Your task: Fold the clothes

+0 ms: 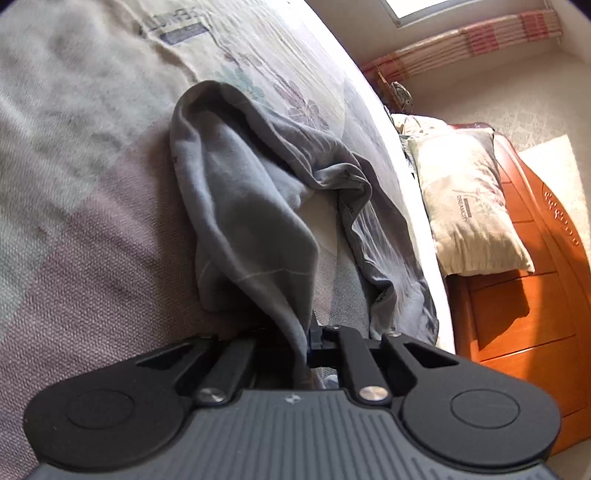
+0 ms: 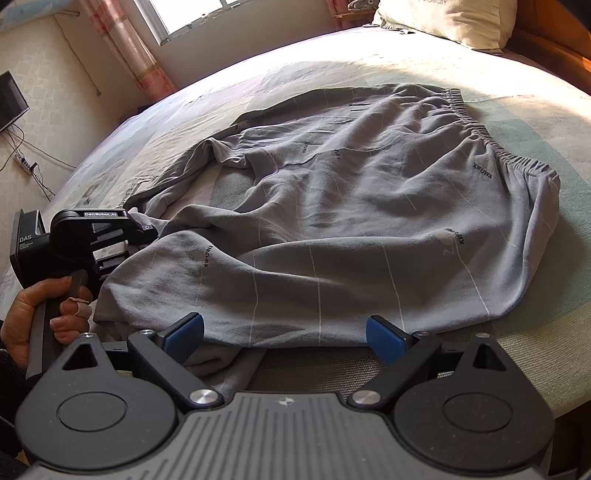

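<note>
1. Grey trousers (image 2: 351, 206) lie spread and rumpled on the bed (image 2: 535, 122), waistband toward 1 o'clock in the right wrist view.
2. Right tongs (image 2: 284, 334): wide apart, blue pads either side of the near trouser edge, gripping nothing.
3. Left tongs (image 1: 306, 354): drawn narrow on a fold of the trousers (image 1: 251, 206); fingertips are hidden, so contact appears firm.
4. A pillow (image 1: 469, 199) sits at 3 o'clock in the left wrist view.

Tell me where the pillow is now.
The pillow lies at the far end of the bed, top right in the right wrist view, beyond the grey pants. In the left wrist view, it leans against the wooden headboard.
</note>
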